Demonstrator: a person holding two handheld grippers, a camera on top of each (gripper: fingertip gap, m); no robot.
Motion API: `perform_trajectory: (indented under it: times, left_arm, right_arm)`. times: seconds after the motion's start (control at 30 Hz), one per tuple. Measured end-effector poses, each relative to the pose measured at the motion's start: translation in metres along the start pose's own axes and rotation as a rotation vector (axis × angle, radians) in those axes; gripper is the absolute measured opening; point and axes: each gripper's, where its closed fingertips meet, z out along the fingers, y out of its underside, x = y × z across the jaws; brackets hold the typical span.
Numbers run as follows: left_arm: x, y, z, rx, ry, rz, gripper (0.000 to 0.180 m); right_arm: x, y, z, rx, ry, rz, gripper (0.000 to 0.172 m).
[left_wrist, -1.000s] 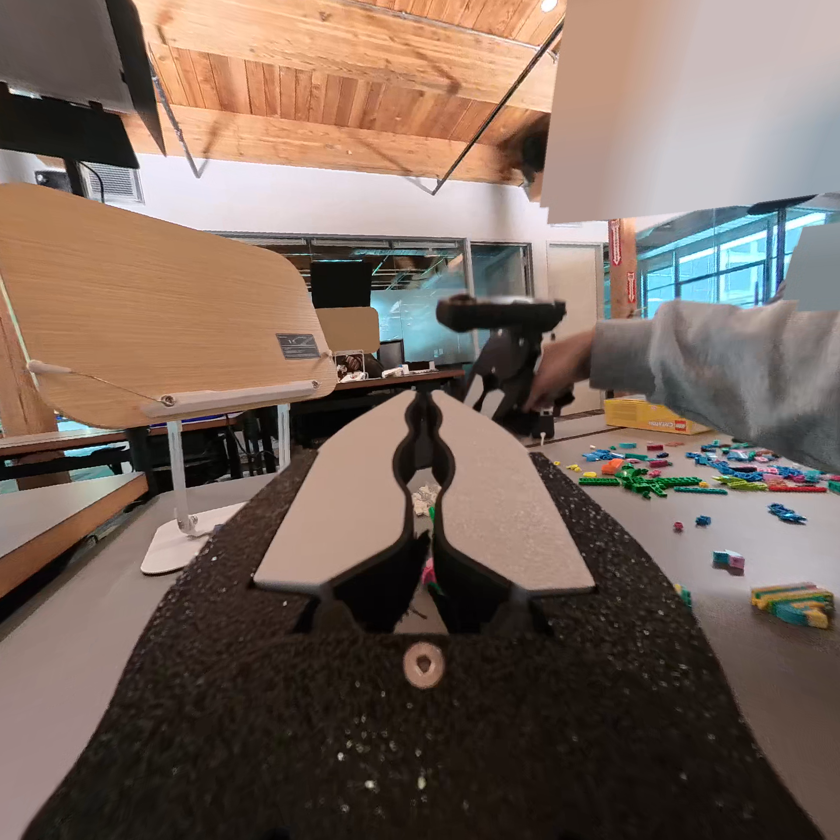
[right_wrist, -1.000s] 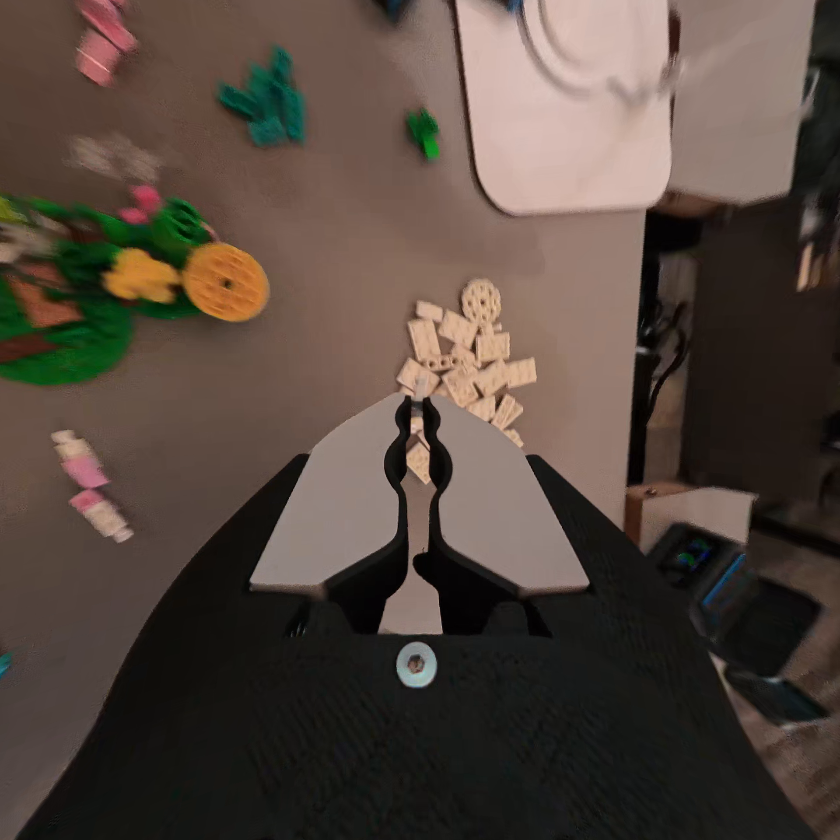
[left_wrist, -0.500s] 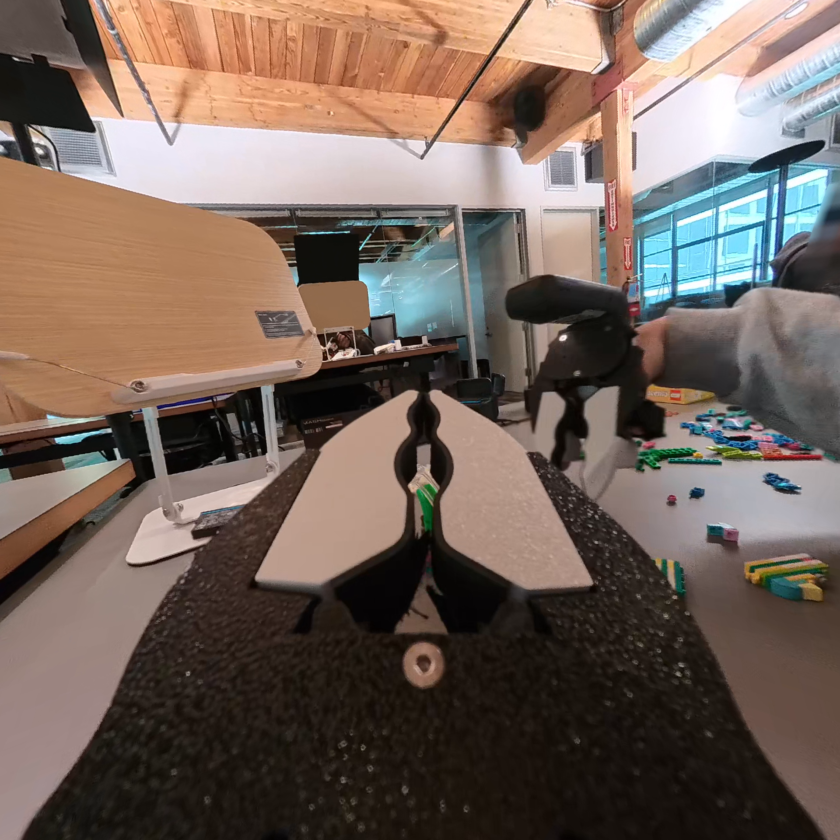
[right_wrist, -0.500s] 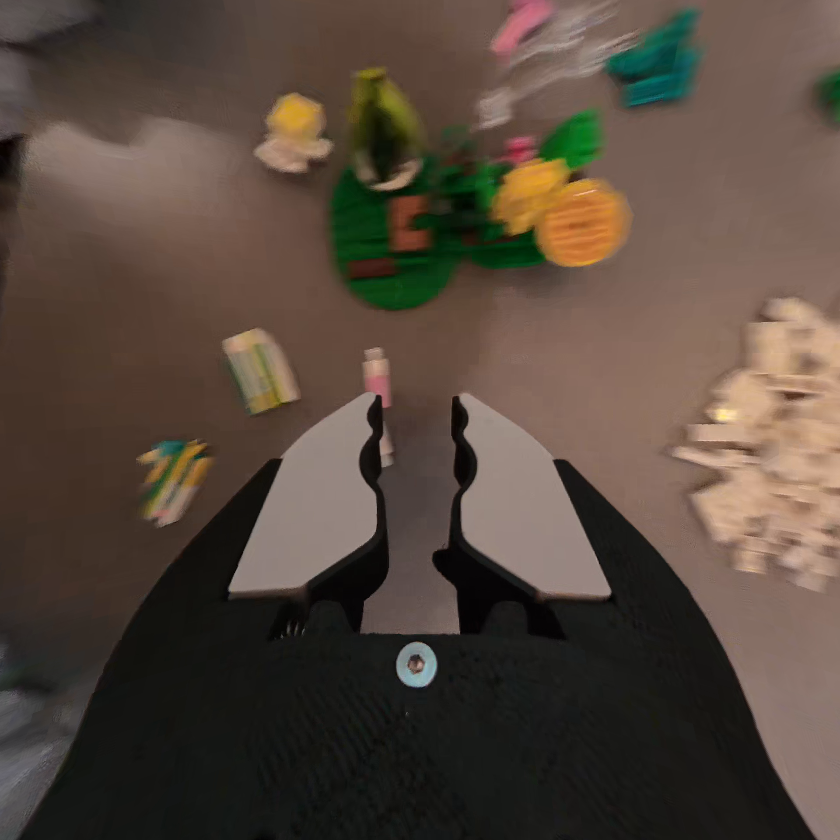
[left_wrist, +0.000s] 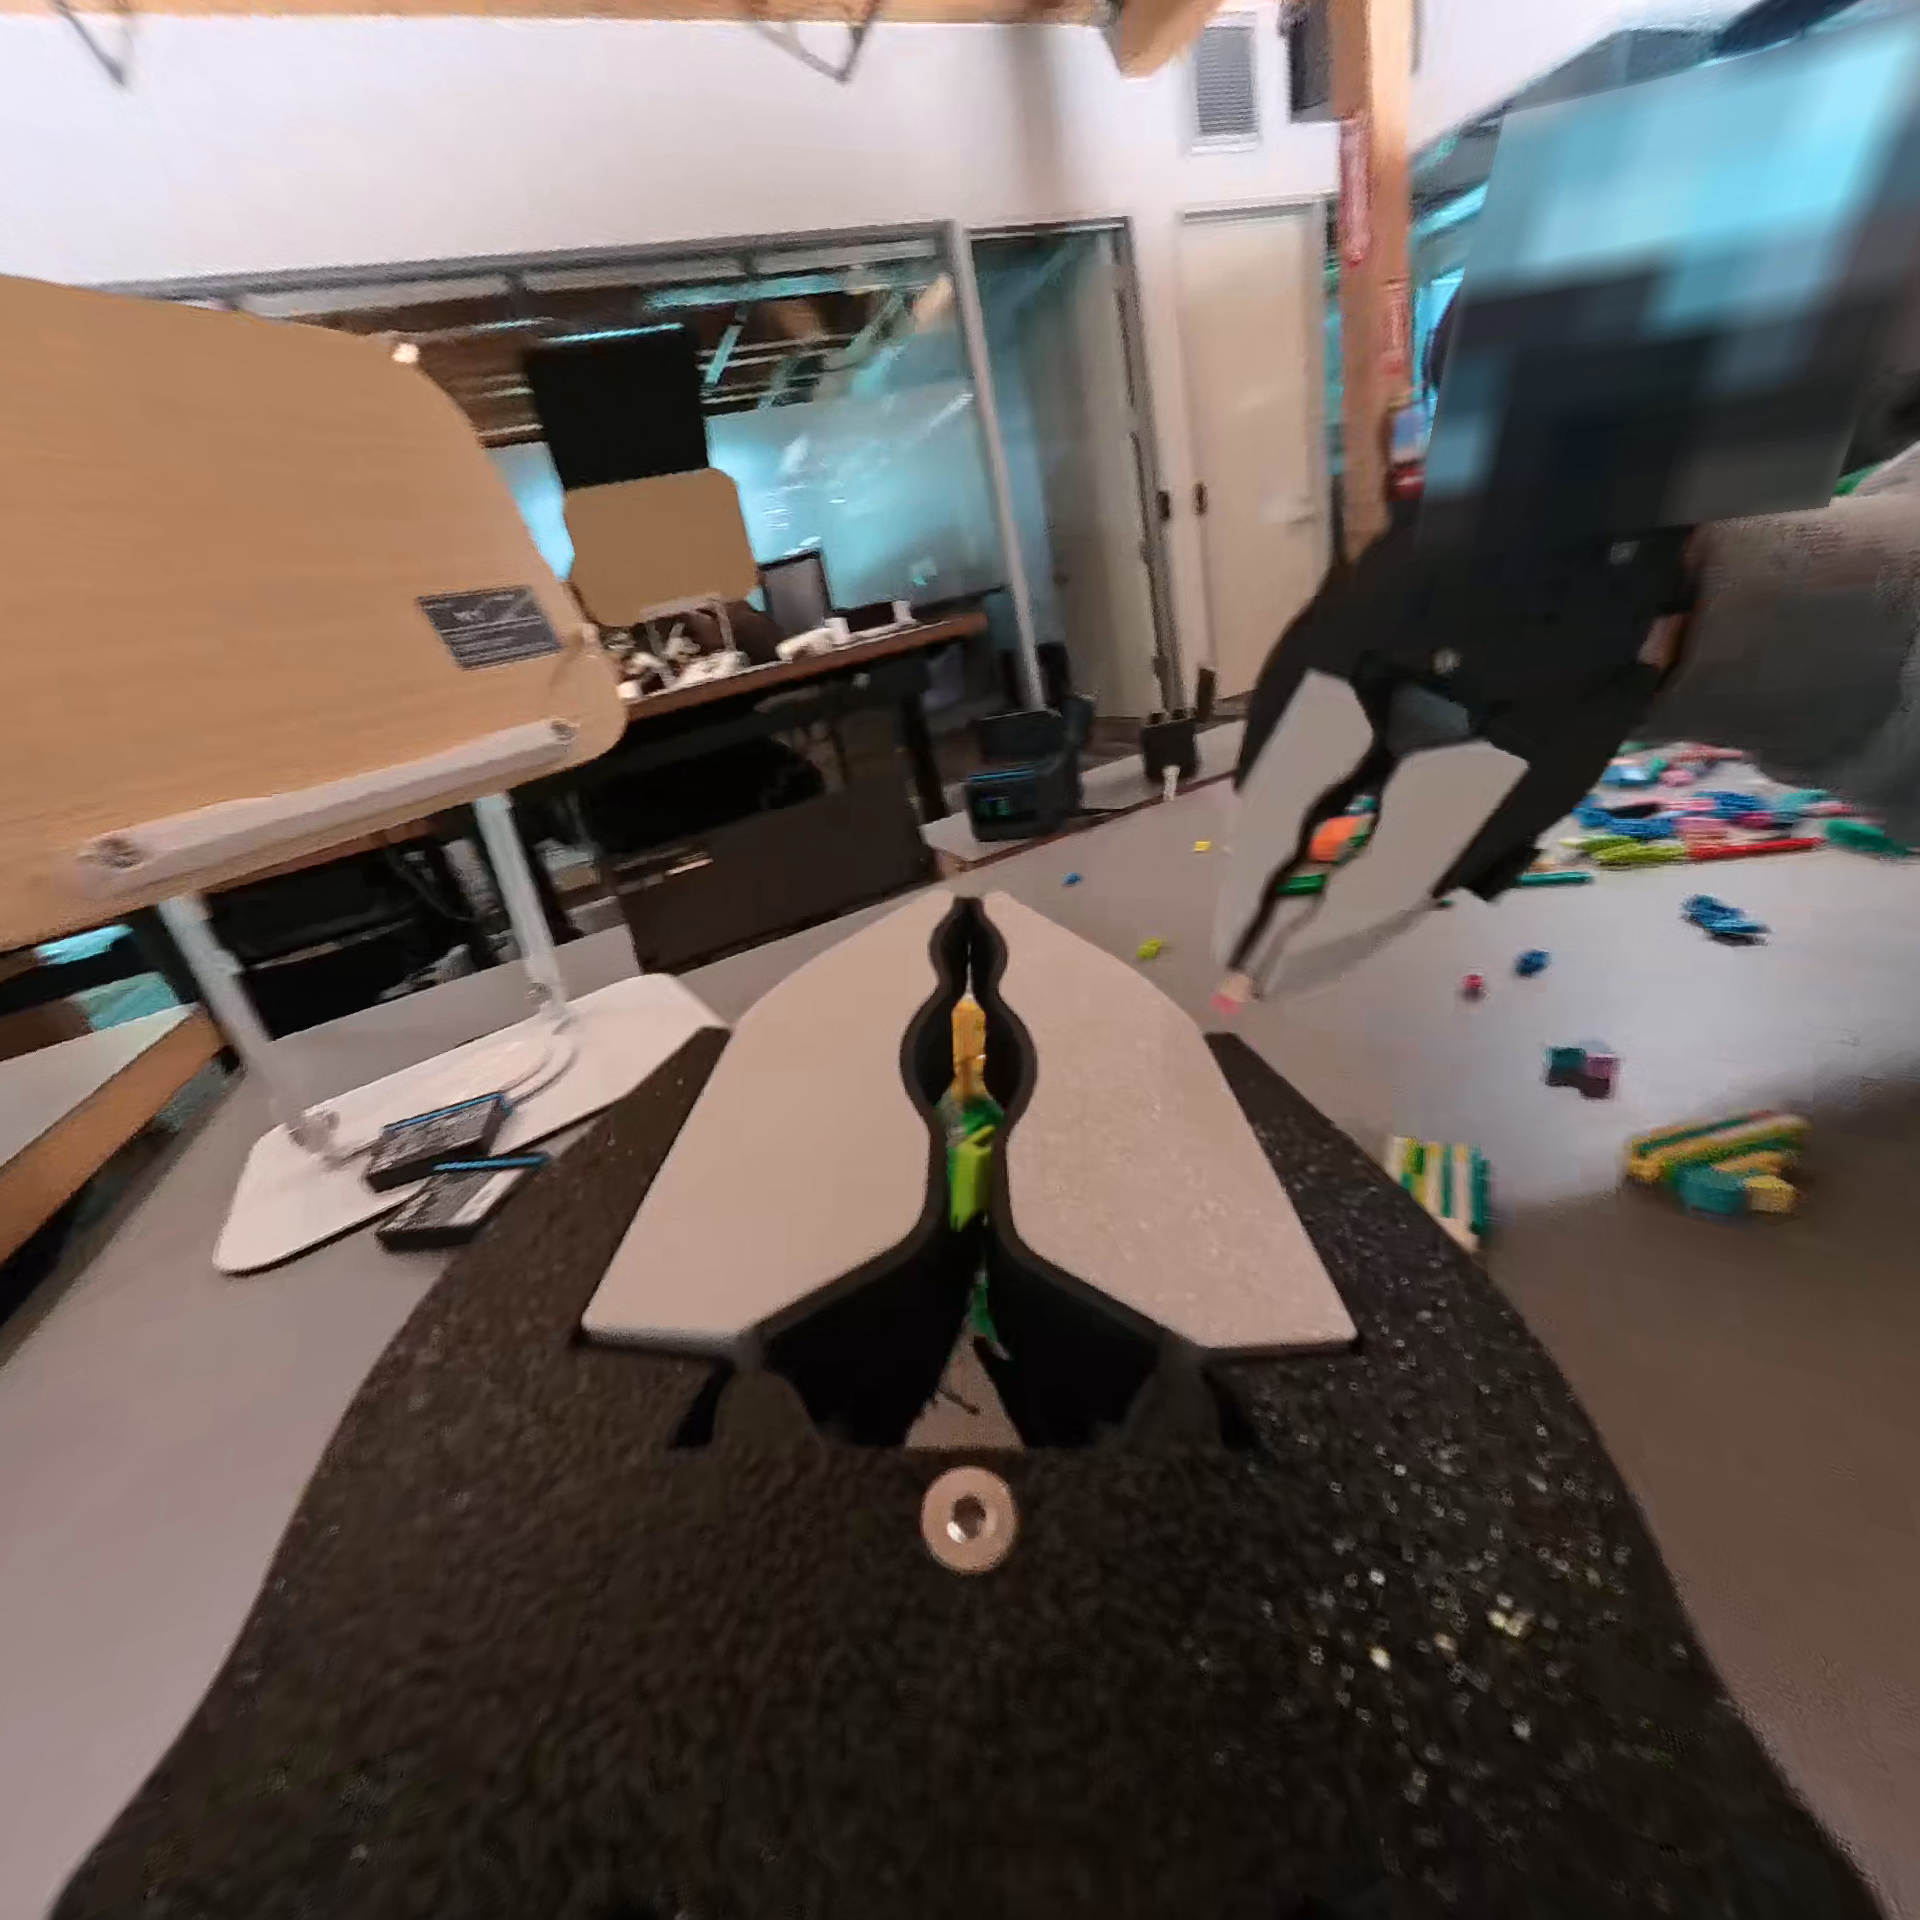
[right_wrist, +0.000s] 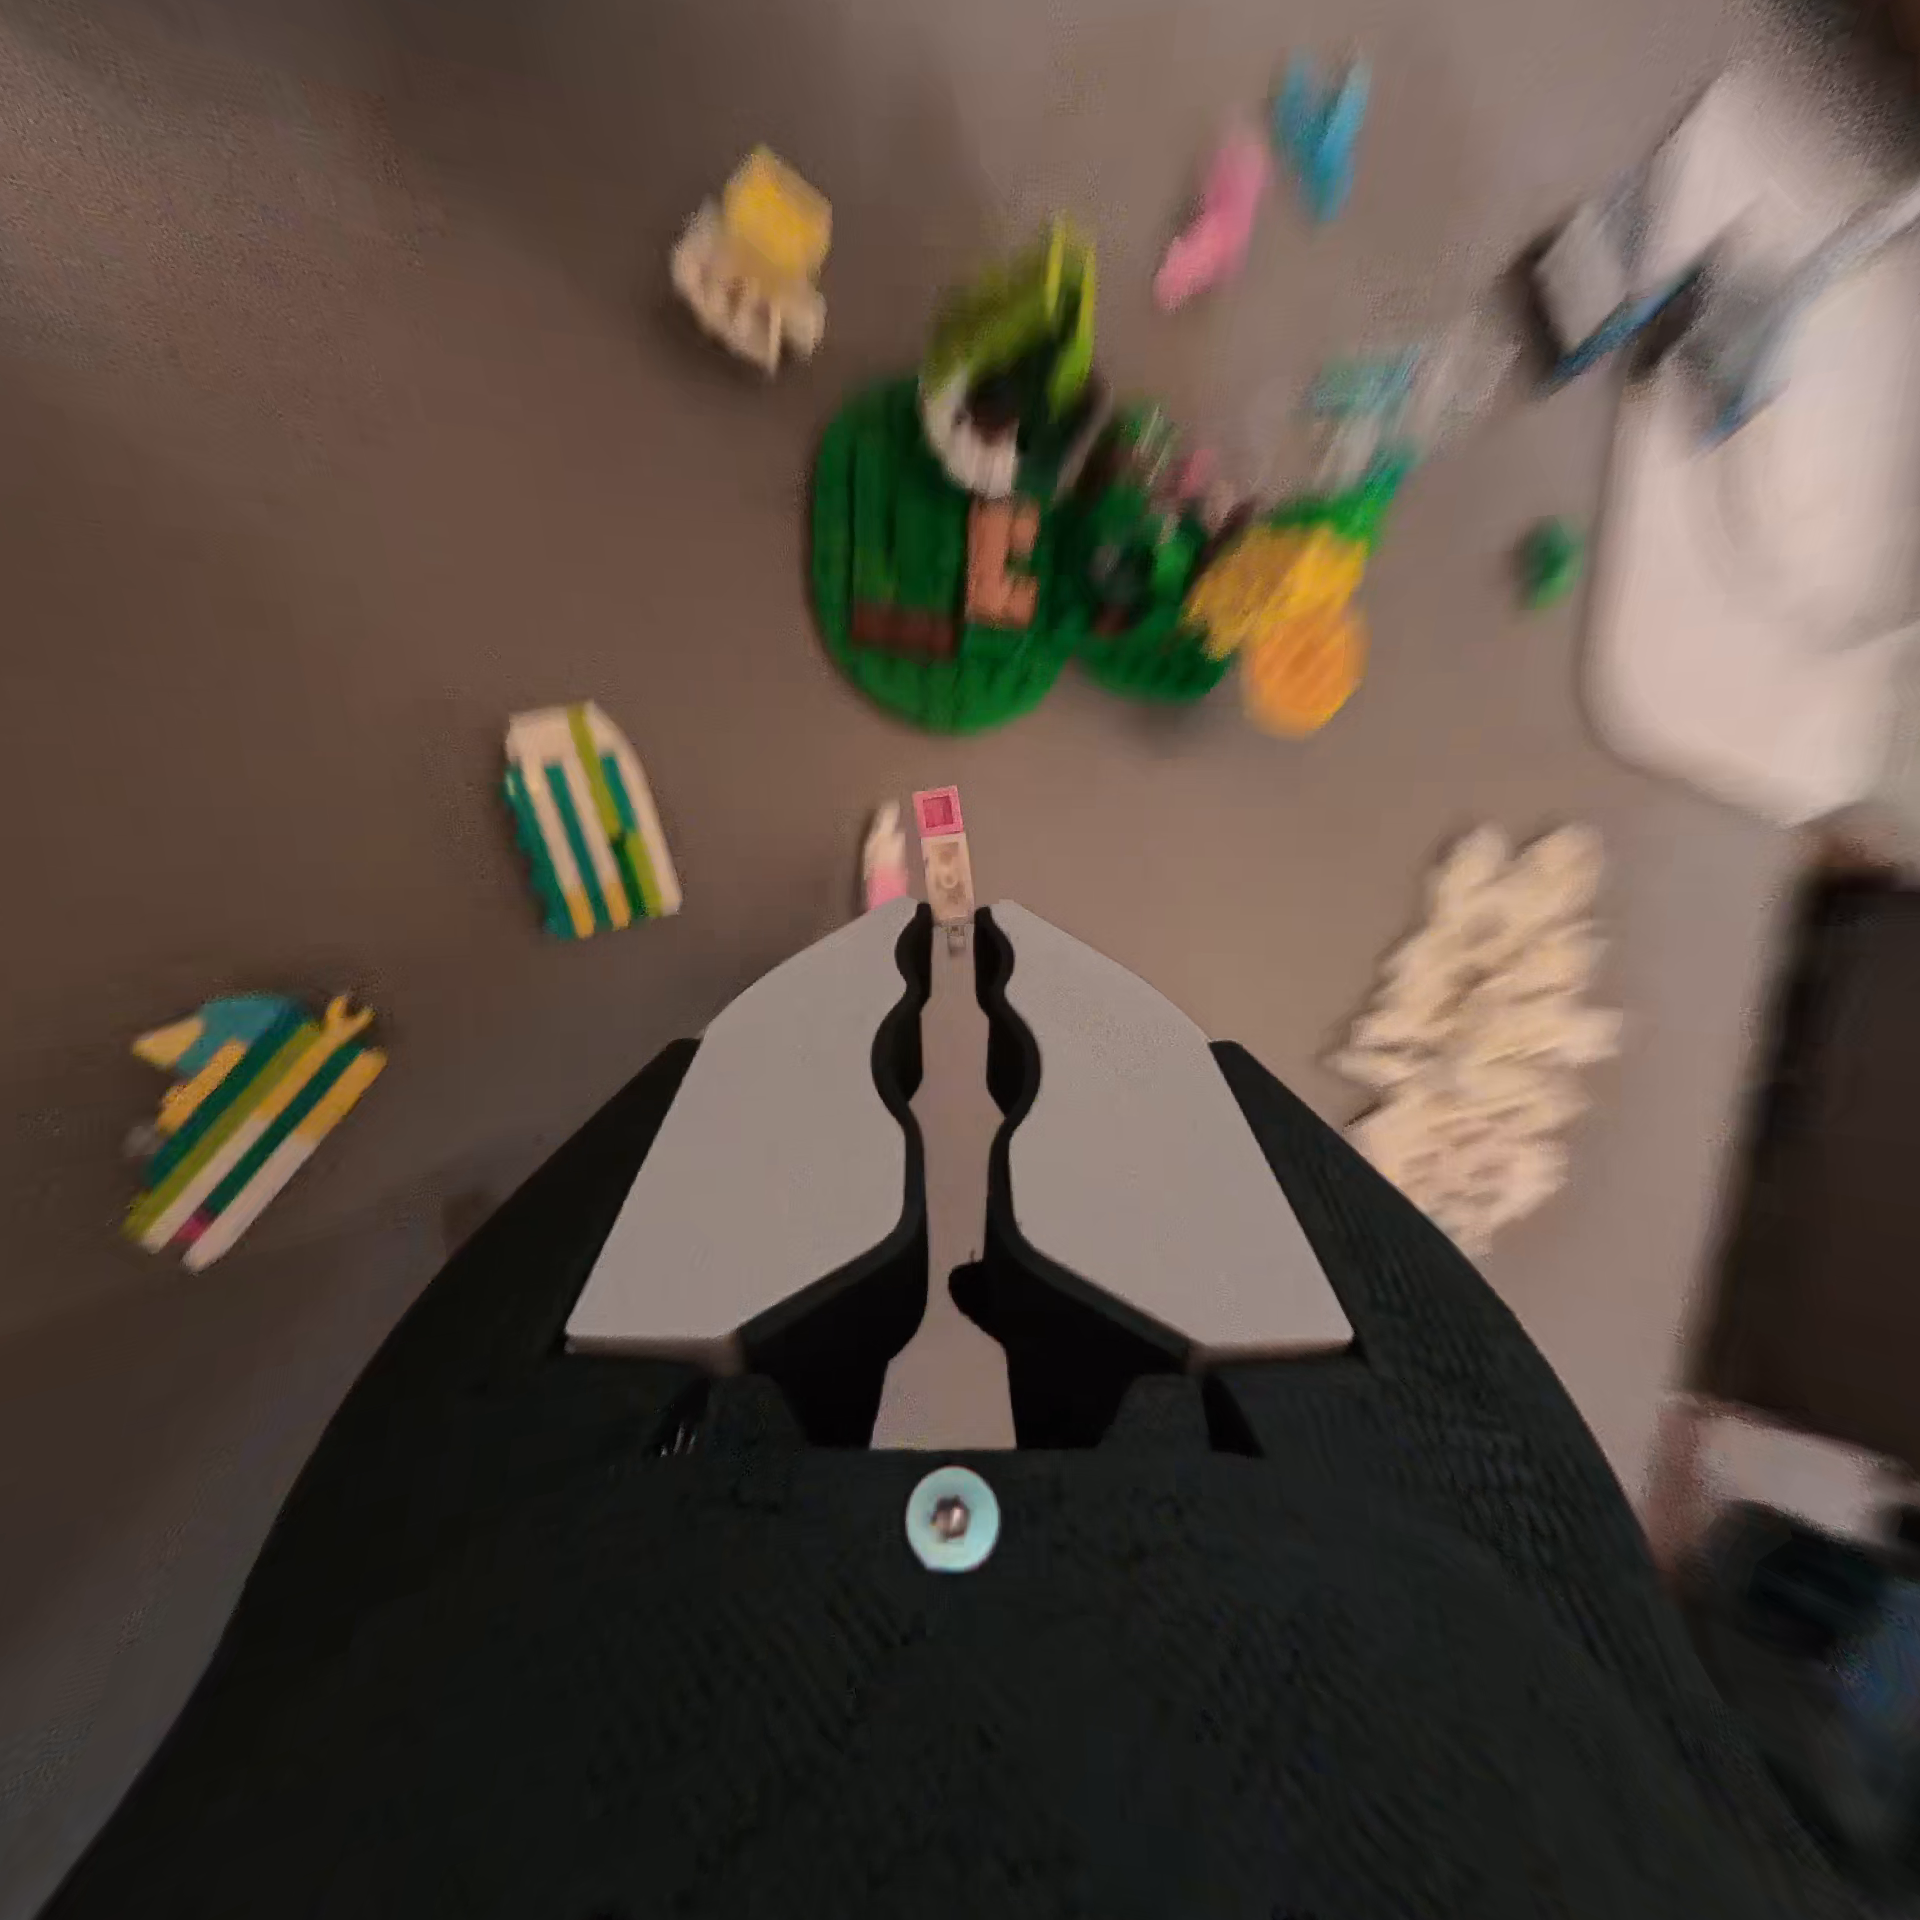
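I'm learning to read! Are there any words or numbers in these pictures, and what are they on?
Nothing here can be read clearly.
Dark label on the wooden board: too small and blurred.
Red sign on the wooden post: blurred.
Little screen on the black box beyond the table: blurred.
Black packs on the white base: print too small.
Right wrist view: no writing shows.

- Left gripper (left_wrist: 968, 920): rough, speckled black plastic body; matt grey finger plates.
- Table (left_wrist: 1662, 1403): smooth matt grey.
- Stand board (left_wrist: 208, 582): light wood grain.
- Toy bricks (right_wrist: 592, 821): glossy plastic.
- Sleeve (left_wrist: 1808, 644): soft grey cloth.
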Motion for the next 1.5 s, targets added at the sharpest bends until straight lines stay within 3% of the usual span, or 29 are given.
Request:
perform_trajectory:
  times: [0.07,0.13,0.27,0.47,0.67,0.77,1.03,1.23,1.5]
  left_arm:
    - [0.015,-0.005,0.004,0.030,0.088,-0.056,0.004]
    - [0.027,-0.007,0.007,0.044,0.174,-0.150,0.018]
    - [0.036,-0.004,0.007,0.024,0.277,-0.291,0.020]
    - [0.052,-0.004,0.004,0.013,0.411,-0.357,0.019]
    - [0.065,0.005,0.008,-0.041,0.455,-0.329,0.006]
    - [0.067,0.010,0.008,-0.068,0.456,-0.265,0.004]
    - [0.073,0.020,0.007,-0.109,0.416,0.021,0.004]
    - [0.077,0.017,0.007,-0.101,0.431,0.031,0.004]
    - [0.058,0.018,0.019,-0.126,0.217,0.080,0.005]
  right_arm:
    - [0.006,-0.041,-0.016,0.101,0.189,-0.185,0.006]
    - [0.004,-0.070,-0.028,0.134,0.339,-0.361,0.006]
    - [0.000,-0.092,-0.036,0.072,0.533,-0.586,0.006]
    - [-0.009,-0.101,-0.042,0.049,0.635,-0.711,0.006]
    - [-0.014,-0.098,-0.040,0.043,0.639,-0.729,0.006]
    - [-0.016,-0.094,-0.037,0.049,0.604,-0.697,0.007]
    - [-0.026,-0.083,-0.029,0.072,0.335,-0.279,0.014]
    - [-0.024,-0.077,-0.025,0.041,0.356,-0.248,0.005]
    - [-0.005,-0.078,-0.022,0.018,0.464,-0.049,0.004]
